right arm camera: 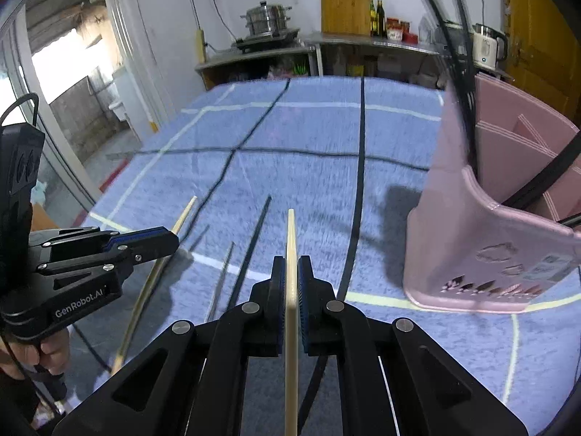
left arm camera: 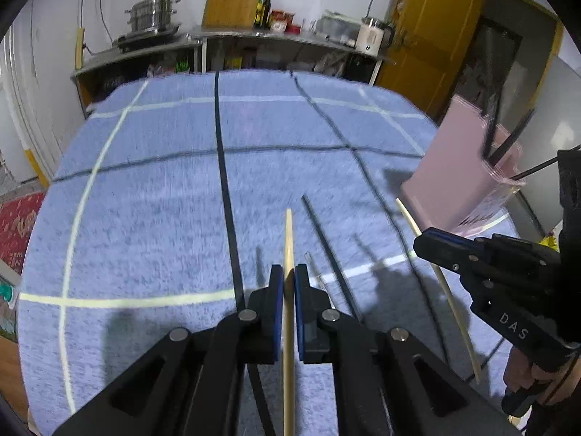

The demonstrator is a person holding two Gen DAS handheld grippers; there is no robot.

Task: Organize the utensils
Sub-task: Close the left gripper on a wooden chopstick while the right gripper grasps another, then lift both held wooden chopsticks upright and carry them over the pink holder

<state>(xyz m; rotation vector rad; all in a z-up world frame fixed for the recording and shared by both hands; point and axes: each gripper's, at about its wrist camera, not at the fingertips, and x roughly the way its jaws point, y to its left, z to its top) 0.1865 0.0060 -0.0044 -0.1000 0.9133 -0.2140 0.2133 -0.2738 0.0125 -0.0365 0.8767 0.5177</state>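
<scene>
- While each gripper clamps one pale chopstick, the left gripper (left arm camera: 289, 283) pinches the left pale chopstick (left arm camera: 289, 239) between narrow blue pads, and the right gripper (right arm camera: 291, 276) pinches the right pale chopstick (right arm camera: 291, 239) the same way.
- Both sticks hang above the blue towel (left arm camera: 145, 200), a checked cloth with white and black lines that covers the whole table.
- A black chopstick (left arm camera: 326, 247) lies on the towel near its near edge, between the two grippers; a thin clear rod just beside it is too blurred to name.
- A pink utensil holder (right arm camera: 454, 218) stands at the towel's right edge, with dividers inside; dark chopsticks (left arm camera: 508, 141) lean out of it, their lower ends hidden by its wall.
- Beyond the towel's far edge, steel shelving (right arm camera: 363, 41) runs along a white wall, carrying a steamer pot (right arm camera: 267, 18), a wooden cutting board (right arm camera: 345, 5), bottles (right arm camera: 377, 18) and a white kettle (right arm camera: 486, 49).
- A yellow door (left arm camera: 432, 36) stands at the right; a glass door lets in daylight at the left.
- Both held sticks are cut off at the lower frame edge, and the shelf contents below are too dim to make out.
</scene>
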